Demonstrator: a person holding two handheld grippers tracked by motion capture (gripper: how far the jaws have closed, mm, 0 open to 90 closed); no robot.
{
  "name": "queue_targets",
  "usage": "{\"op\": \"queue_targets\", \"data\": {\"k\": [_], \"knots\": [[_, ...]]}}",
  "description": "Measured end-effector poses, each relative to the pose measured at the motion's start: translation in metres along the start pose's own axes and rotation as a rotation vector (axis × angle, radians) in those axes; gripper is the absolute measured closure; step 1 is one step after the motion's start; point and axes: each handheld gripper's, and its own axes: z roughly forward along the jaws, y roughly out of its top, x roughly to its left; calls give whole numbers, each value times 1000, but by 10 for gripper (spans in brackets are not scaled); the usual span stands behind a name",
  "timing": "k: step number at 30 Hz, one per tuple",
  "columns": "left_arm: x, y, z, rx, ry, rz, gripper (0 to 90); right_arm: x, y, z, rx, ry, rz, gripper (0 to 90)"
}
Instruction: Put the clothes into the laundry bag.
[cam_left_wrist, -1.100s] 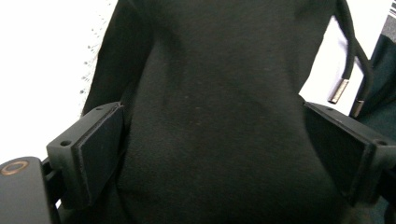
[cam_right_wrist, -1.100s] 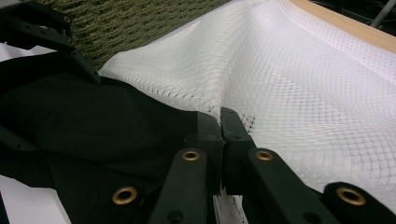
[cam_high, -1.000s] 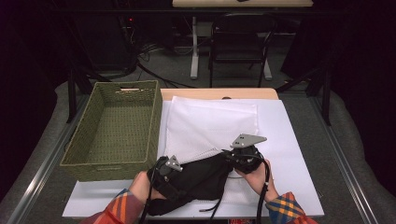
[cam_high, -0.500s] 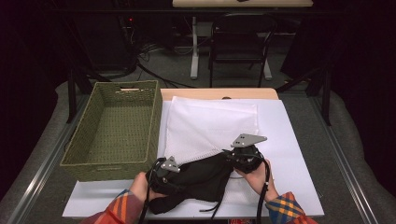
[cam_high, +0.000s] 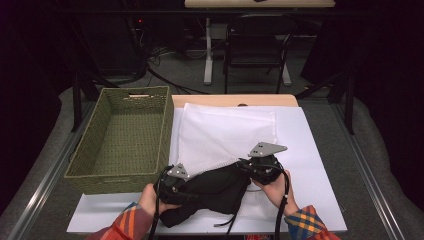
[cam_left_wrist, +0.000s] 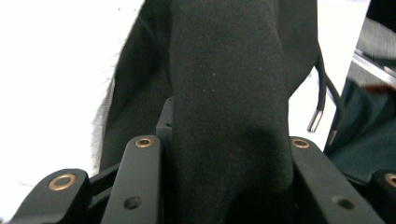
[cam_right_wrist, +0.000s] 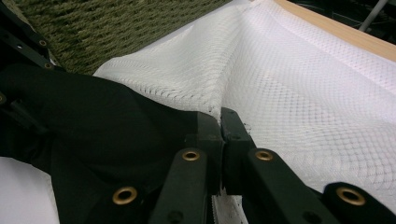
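Black garment (cam_high: 212, 192) lies bunched at the near edge of the bench (cam_high: 320, 165), partly over a white mesh laundry bag (cam_high: 225, 132). Left tongs (cam_high: 175, 184) have just been closing and now pinch a thick fold of the dark cloth. Right tongs (cam_right_wrist: 220, 122) are shut tight on the mesh bag's edge, seemingly holding its mouth so the garment can go in. Woven green basket (cam_high: 122, 135) sits to the left.
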Motion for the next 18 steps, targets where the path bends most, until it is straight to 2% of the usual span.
{"op": "queue_targets", "data": {"k": [2,3,7,11,13,14,16,17,18], "knots": [[-2,2,-1,-14,27,-30,648,1,1,-1,-5,-9,-3,890],[-3,3,-2,-15,16,-39,649,1,1,-1,-5,-10,-6,889],[-7,8,-5,-62,40,-106,650,3,4,-3,-24,-13,-5,890],[-11,13,-5,-106,77,-133,643,5,9,-8,-50,-13,-10,890],[-10,13,2,-80,101,-111,632,5,7,-6,-41,-8,-9,890],[-9,12,6,-71,110,-117,623,4,6,-5,-36,-7,-9,890],[-7,8,16,-16,102,-95,587,3,2,-1,-15,-1,-2,890],[-7,6,19,-13,106,-106,554,3,1,0,-10,2,0,890],[-6,5,19,-3,90,-86,533,2,-1,1,-5,2,3,890]]}}
